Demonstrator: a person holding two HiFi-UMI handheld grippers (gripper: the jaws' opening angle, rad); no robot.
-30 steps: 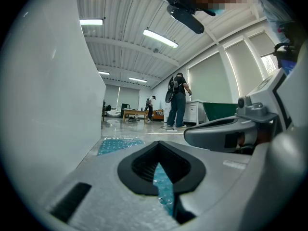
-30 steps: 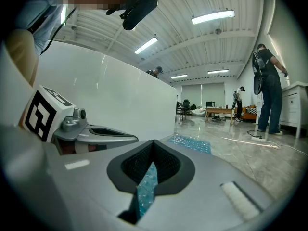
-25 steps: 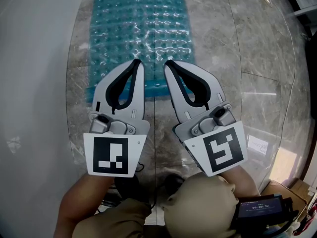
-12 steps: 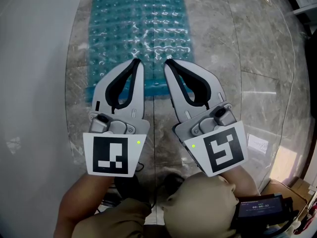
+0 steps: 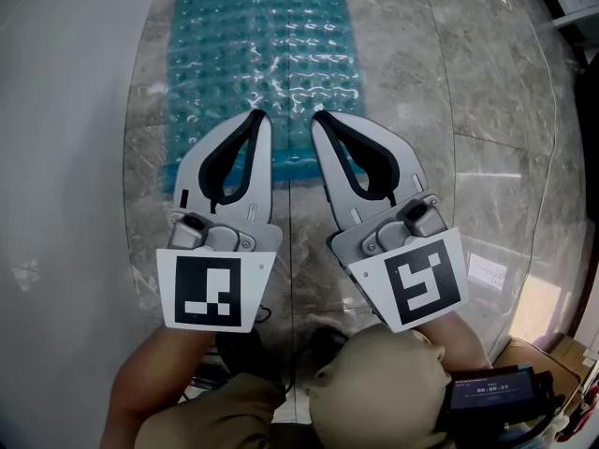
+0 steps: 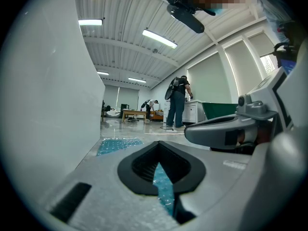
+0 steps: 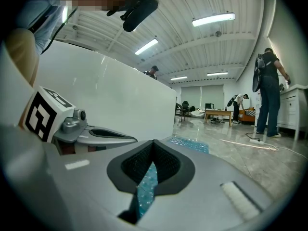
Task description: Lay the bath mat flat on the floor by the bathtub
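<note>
The bath mat point(image 5: 262, 54) is lying spread out on the floor point(image 5: 440, 92) right alongside the bathtub point(image 5: 65, 110), its long side running parallel to the tub wall with a narrow strip of floor showing between them. It is looking flat, with no fold or curl on the part that is showing.

The left gripper point(image 5: 258, 117) and the right gripper point(image 5: 318, 118) are hanging side by side over the end of the mat nearest the person, the left one being the closer to the bathtub. Both are pressing their fingers together at the tips, and each gripper view is showing only the mat through the hollow behind the tips, so neither is pinching anything.

The laying is looking done or nearly so. Finishing it well is probably meaning a check that the near corners are sitting down, pressing any raised spot straight down with the closed tips and not dragging sideways, which could be pulling the mat out of line with the bathtub.

The far end of the mat is being cut off by the top of the head view. The grippers are covering the near edge and part of both near corners. Whether the tips are touching the mat or hovering over it is not showing.
</note>
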